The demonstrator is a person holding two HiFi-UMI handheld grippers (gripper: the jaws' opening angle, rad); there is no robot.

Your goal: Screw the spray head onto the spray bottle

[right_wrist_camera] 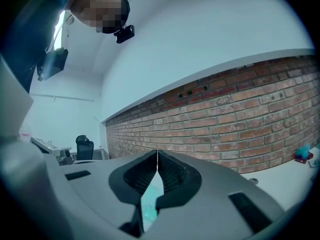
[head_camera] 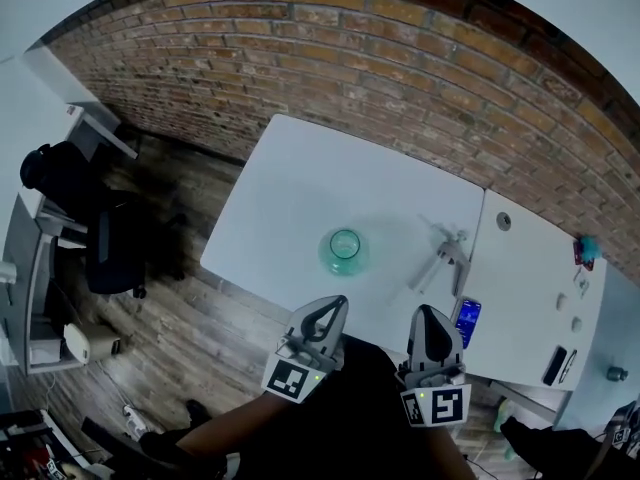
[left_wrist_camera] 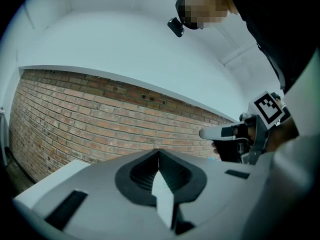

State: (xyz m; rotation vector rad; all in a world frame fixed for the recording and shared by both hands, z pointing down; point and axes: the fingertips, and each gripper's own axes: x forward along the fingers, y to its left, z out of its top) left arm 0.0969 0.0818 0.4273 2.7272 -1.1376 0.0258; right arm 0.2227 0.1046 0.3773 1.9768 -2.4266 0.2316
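Risk: left tool (head_camera: 333, 306) and right tool (head_camera: 426, 315), both clenched empty, may tip the spray bottle (head_camera: 344, 250) or push the spray head (head_camera: 445, 251) across the worktop (head_camera: 300, 183) if advanced unopened.

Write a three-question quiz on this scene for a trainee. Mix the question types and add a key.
1. True or false: the spray head is already screwed onto the bottle.
2. Pick one. The left tool and right tool are:
A. both shut and empty
B. both wide open
C. both clamped on a cloth
3. Short answer: in the head view, on which side of the bottle does the spray head lie on the table?

Key: 1 false; 2 A; 3 right.
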